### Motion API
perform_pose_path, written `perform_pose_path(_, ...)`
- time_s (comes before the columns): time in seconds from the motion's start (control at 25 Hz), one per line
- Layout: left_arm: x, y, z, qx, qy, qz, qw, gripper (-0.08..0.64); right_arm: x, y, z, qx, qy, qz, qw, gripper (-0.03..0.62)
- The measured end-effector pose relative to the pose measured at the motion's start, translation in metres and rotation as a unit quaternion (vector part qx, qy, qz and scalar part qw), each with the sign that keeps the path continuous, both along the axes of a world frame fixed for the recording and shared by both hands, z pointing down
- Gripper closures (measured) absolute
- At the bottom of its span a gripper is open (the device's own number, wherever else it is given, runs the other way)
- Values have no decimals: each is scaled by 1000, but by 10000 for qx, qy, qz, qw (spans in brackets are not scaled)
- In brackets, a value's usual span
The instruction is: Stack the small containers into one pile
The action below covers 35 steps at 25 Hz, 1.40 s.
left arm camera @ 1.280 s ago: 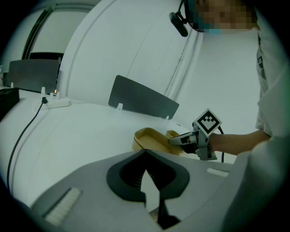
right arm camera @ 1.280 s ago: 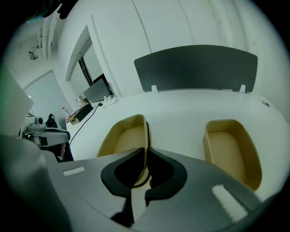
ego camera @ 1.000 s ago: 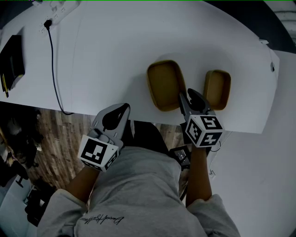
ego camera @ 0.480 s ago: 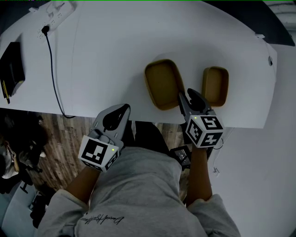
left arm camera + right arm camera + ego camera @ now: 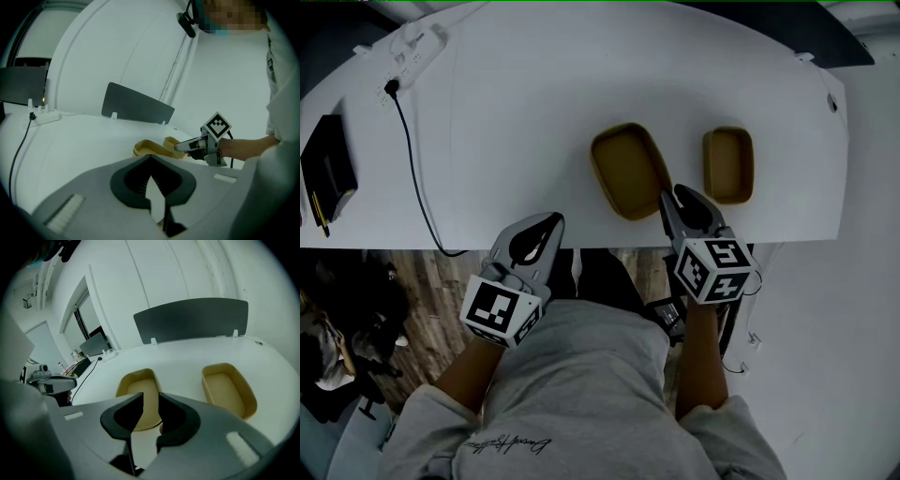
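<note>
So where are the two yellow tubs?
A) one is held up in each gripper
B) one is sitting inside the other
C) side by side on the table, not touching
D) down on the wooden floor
C: the bigger container and the smaller container both sit on the white table, with a strip of bare table between them.

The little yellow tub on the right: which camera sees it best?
The right gripper view: the little tub sits close, its empty inside plain. The head view shows it whole but small. The left gripper view catches only a sliver behind the bigger tub.
</note>
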<state>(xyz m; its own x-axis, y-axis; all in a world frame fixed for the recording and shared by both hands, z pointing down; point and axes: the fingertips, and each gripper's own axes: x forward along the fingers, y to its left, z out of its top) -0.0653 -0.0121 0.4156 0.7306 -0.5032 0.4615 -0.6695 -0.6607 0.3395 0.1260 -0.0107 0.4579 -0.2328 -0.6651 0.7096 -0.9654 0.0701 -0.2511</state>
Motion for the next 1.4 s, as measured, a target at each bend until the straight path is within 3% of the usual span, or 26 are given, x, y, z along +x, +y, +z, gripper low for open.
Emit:
perform_pose_path(0.16,-2,-1,-6,85,47,204,9997,558,-2,7,-11,113,50,234,9996,517)
perform_pose_path(0.24,1,-2,-9,120,95,319,9994,558,-1,10,-16,153,96,336,9993,572)
perform_pose_path(0.44,17,-2,-21,292,160,529,9980,558,11,17,-29,270,189,437,9985,577)
perform_pose_path(0.6,43,3,-31,385,196,526,9977,558,43,24,-34,324,295,494,9978,576)
perform_pose_path(0.88,103,13,-29,330,232,229,9989,558,116,36,-28,320,403,586,9970,484)
perform_pose_path(1.16,170,29,-16,301,172,136,9993,558,189,45,-8,146,535,583,9968,457)
perform_pose_path(1.4,200,37,0,146,63,-8,9999,558,222,37,18,-31,515,516,9973,453)
